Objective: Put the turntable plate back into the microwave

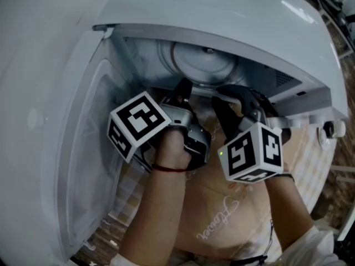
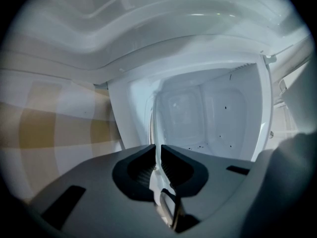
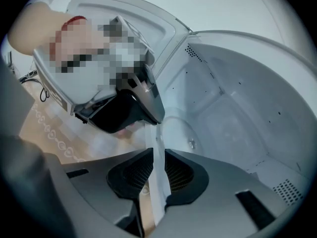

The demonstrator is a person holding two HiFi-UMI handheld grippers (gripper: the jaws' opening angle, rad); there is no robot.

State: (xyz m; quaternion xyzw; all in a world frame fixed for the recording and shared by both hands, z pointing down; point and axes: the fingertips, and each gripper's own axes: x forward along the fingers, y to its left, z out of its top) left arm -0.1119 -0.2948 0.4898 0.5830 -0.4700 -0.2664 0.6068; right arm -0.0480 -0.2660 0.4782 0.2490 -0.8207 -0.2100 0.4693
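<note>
The clear glass turntable plate (image 1: 204, 64) is tilted inside the mouth of the white microwave (image 1: 233, 15). Both grippers hold its near rim. My left gripper (image 1: 184, 88) is shut on the rim at the left, and in the left gripper view the plate (image 2: 157, 128) shows as a thin edge between the pads of that gripper (image 2: 158, 158). My right gripper (image 1: 232, 94) is shut on the rim beside it. In the right gripper view the rim (image 3: 157, 150) runs between the jaws of the right gripper (image 3: 157, 166), with the left gripper (image 3: 131, 105) close ahead.
The microwave door (image 1: 77, 148) hangs open at the left, close to my left hand. The cavity's rear wall (image 2: 213, 113) and the drive hub (image 3: 191, 143) on its floor show. A beige checked cloth (image 1: 302, 154) covers the table under the microwave.
</note>
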